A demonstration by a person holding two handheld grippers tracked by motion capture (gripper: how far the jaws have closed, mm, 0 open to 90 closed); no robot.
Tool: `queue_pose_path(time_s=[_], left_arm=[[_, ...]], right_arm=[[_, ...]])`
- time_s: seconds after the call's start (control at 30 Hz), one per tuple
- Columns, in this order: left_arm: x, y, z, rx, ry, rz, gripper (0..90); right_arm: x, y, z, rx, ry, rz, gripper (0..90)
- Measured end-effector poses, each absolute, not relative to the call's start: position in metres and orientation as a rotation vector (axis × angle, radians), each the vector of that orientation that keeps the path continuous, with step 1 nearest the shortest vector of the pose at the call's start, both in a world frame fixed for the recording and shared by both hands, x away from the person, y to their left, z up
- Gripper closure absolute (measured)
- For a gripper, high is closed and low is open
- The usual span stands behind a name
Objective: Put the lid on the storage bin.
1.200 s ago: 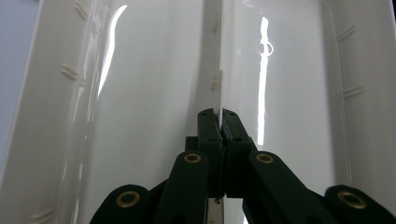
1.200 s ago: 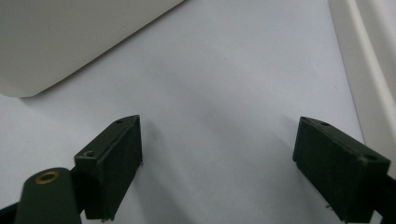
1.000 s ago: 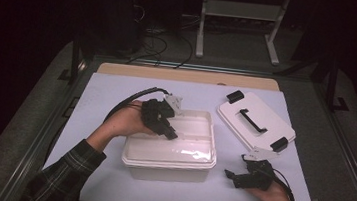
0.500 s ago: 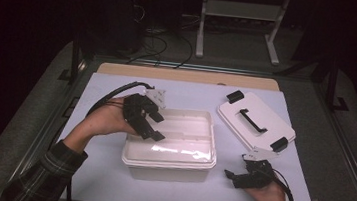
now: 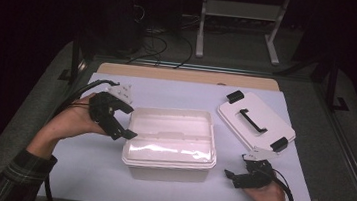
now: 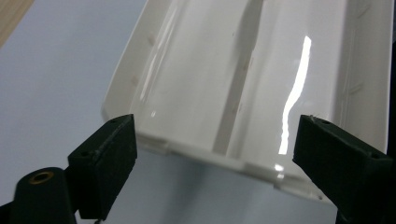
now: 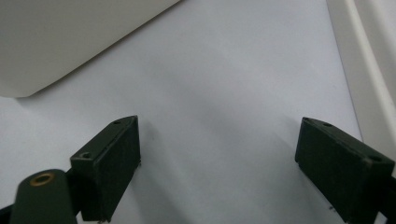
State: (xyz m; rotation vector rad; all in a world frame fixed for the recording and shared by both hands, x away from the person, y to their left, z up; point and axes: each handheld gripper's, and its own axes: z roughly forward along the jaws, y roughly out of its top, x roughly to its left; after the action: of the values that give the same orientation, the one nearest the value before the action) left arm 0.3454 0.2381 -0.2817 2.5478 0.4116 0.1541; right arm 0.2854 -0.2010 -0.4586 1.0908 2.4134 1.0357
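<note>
High view — left gripper (image 5: 123,122) beside box (image 5: 169,142)

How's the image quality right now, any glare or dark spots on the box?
High view: room behind the table is nearly black; a bright sheen washes out the near inside of the box. Left gripper view: sharp white glare streaks run along the box wall. Right gripper view: soft, even light, faint shadows below the jaws.
</note>
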Motion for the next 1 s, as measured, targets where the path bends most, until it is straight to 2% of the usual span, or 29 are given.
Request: queue_pose_path(time_s=[0.27,0.53,0.73,1.0], left_arm=[[0.338,0.273,-0.299,2.545,0.523,0.186,7.1],[0.329,0.301,-0.347,2.518,0.641,0.253,4.1],[0.321,0.312,-0.384,2.518,0.709,0.282,2.9],[0.312,0.315,-0.413,2.493,0.715,0.287,2.9]], right_arm=[[0.285,-0.201,-0.459,1.088,2.413,1.031,13.1],[0.286,-0.201,-0.458,1.089,2.421,1.030,13.4],[0.287,-0.200,-0.454,1.076,2.440,1.003,14.6],[0.289,-0.201,-0.441,1.087,2.399,1.002,14.5]])
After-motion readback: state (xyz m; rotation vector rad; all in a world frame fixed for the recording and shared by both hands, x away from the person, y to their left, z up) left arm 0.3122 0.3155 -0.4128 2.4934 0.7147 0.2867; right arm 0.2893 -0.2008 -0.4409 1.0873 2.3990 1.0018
